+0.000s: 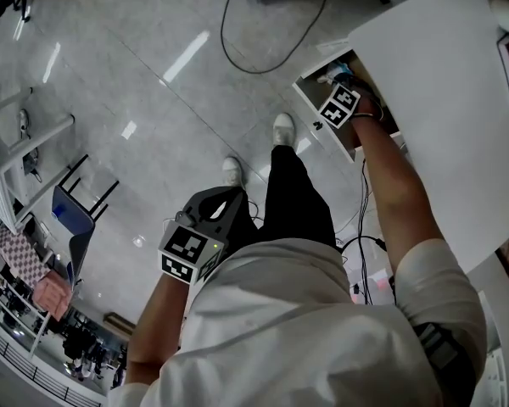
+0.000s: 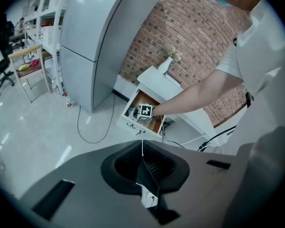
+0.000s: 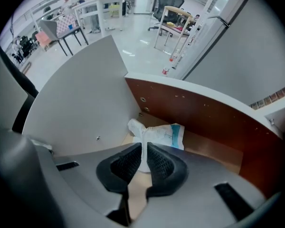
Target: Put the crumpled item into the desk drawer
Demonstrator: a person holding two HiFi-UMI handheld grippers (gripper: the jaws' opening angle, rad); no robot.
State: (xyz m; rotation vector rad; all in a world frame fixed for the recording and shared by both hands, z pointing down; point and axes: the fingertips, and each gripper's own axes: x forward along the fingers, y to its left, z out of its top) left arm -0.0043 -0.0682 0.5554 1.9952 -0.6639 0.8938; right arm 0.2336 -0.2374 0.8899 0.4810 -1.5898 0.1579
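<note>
A crumpled white wrapper with a blue stripe [image 3: 157,134] lies on the wooden floor of the open desk drawer [image 3: 213,122]. My right gripper [image 3: 144,152] reaches into that drawer and is shut on one end of the wrapper. In the head view the right gripper [image 1: 343,102] sits inside the drawer [image 1: 309,92] under the white desk top [image 1: 441,117]. My left gripper [image 1: 224,202] hangs by the person's left side, well away from the desk. Its jaws are shut on nothing [image 2: 143,164]. The left gripper view shows the drawer [image 2: 133,123] from afar.
A black cable [image 1: 256,58] loops over the glossy grey floor in front of the desk. A tall grey cabinet [image 2: 99,42] stands left of the desk, and a vase [image 2: 165,64] stands on the desk top. A blue chair [image 1: 73,214] is at the left.
</note>
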